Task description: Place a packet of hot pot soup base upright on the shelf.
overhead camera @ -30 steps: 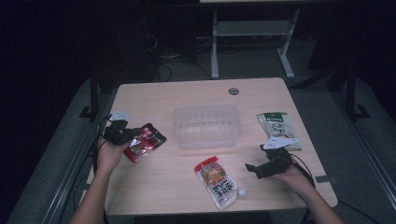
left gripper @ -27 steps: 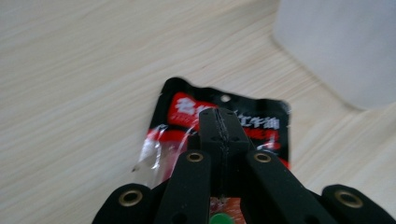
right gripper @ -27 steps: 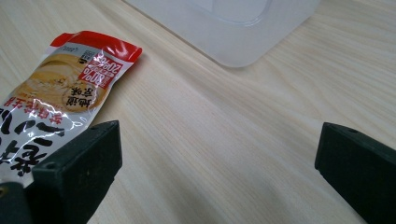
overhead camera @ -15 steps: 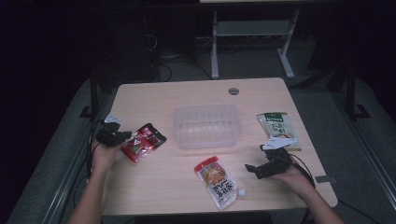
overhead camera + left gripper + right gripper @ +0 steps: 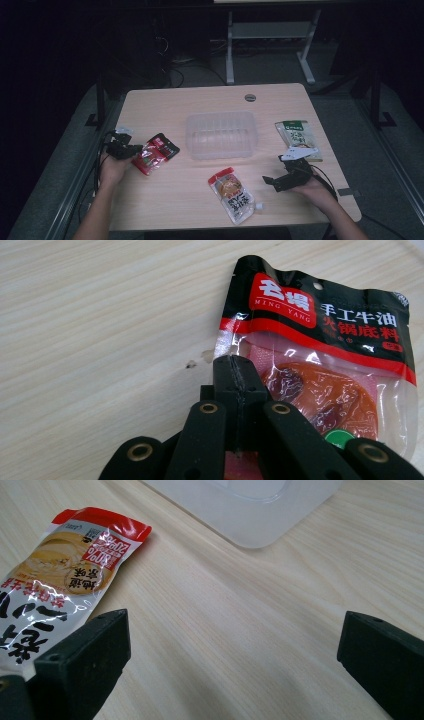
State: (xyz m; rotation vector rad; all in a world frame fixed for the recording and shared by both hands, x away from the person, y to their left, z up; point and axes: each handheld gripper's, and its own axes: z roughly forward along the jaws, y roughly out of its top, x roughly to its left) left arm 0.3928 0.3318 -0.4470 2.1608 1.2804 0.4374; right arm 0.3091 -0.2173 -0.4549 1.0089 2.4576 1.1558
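1. At the left edge of the tabletop, the left claw is clenched on the near corner of the red-and-black sauce packet. In the left gripper view its jaws meet with no gap, and the packet fans out ahead and to the right of them, lying flat on the wood.
2. The pinched corner of that packet is hidden beneath the jaws; its lower right corner is cut off by the frame edge.
3. At the middle of the tabletop stands the clear plastic container, well apart from both claws. The right gripper view catches one corner of it; the rest is cut off at the top.
4. In front of the container lies the orange-and-white spouted pouch, just left of the right claw. In the right gripper view its red-topped end lies beside the left jaw, partly cut off.
5. The right claw is released, jaws wide apart over bare wood, grasping nothing.
6. At the right edge lies the green-and-white packet, its near end overlapped by the right gripper.
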